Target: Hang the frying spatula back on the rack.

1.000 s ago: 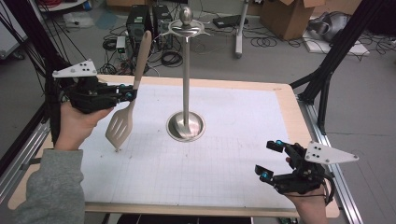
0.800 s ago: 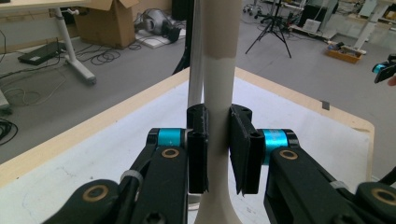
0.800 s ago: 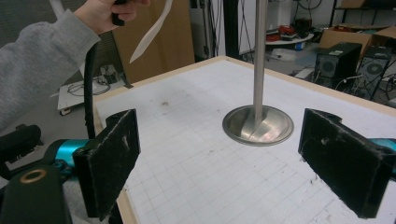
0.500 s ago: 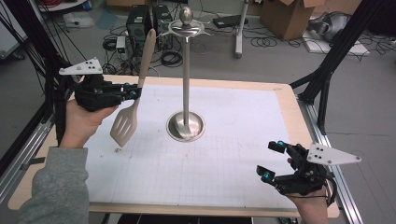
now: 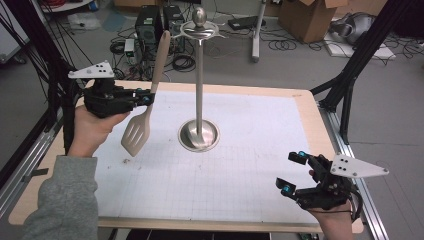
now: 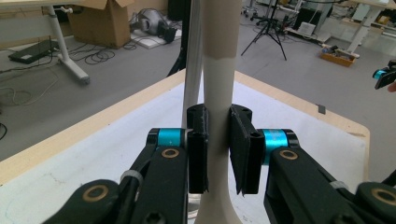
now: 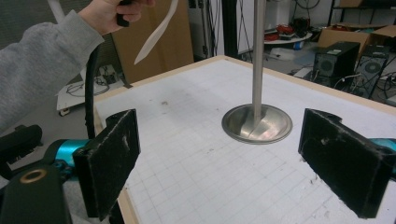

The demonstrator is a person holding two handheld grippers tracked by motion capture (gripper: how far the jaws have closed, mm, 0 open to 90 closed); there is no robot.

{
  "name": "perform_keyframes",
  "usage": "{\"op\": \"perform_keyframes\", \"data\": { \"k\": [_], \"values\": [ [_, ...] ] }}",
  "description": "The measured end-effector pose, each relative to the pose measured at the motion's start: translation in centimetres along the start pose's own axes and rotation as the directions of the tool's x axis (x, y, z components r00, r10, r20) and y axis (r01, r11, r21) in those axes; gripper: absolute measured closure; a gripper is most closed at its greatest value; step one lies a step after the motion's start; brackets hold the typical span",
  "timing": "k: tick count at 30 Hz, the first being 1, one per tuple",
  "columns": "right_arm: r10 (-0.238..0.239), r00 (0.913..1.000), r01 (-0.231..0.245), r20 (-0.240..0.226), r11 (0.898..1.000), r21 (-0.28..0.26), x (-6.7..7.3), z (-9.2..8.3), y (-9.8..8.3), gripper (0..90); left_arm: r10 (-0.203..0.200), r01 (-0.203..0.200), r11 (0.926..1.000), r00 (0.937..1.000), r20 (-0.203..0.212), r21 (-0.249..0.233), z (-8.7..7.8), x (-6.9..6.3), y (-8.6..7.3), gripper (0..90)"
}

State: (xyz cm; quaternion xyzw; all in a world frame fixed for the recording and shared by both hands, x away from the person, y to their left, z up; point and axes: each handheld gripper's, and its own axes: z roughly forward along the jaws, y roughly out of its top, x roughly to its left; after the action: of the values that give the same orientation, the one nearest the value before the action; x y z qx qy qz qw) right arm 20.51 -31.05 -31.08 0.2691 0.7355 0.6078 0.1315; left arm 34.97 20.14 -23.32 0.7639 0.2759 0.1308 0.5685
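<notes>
1. Grey sleeve (image 5: 65, 200) at far left runs out of the bottom of the high view; the forearm past it is cut off.
2. Left gripper (image 5: 146, 98) is pinching the spatula (image 5: 145, 107) on its handle. In the left gripper view both black pads press flat on the pale handle (image 6: 217, 93), no gap.
3. That view crops the spatula top and bottom, so the blade and the handle end are out of frame. The stand's pole (image 6: 191, 70) sits just behind the handle, partly hidden by it.
4. Spatula look: beige, one piece, long slim handle, slotted blade. It hangs near upright, handle up, blade down, clear above the white mat (image 5: 240, 165), left of the stand (image 5: 199, 100).
5. Spatula's handle tip is up near the stand's top ring (image 5: 200, 29); contact can't be made out.
6. Stand: polished metal, round dished base (image 7: 257, 123), ball finial; the right gripper view cuts the pole off at the top.
7. Right gripper (image 5: 292, 172) sits at the near right edge of the table, jaws spread wide, nothing between them. Its hand is mostly hidden under the body.
</notes>
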Motion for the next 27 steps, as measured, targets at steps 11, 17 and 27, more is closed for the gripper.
{"op": "perform_keyframes", "data": {
  "k": [11,17,27],
  "values": [
    [0.004,1.0000,-0.004,0.003,1.000,-0.003,0.0,-0.2,-0.1,11.6,-0.006,0.006,1.0000,1.0000,-0.004,0.002,0.6,0.1,0.0,77.6],
    [0.005,1.0000,-0.005,0.003,1.000,-0.004,0.0,-0.3,-0.1,11.6,-0.014,0.014,0.9999,0.9999,0.003,-0.005,0.7,0.2,0.1,77.7],
    [0.005,1.0000,-0.005,0.004,1.000,-0.003,0.0,-0.3,-0.1,11.6,-0.012,0.012,0.9999,0.9999,0.010,0.011,1.2,0.3,0.1,77.6]
  ]
}}
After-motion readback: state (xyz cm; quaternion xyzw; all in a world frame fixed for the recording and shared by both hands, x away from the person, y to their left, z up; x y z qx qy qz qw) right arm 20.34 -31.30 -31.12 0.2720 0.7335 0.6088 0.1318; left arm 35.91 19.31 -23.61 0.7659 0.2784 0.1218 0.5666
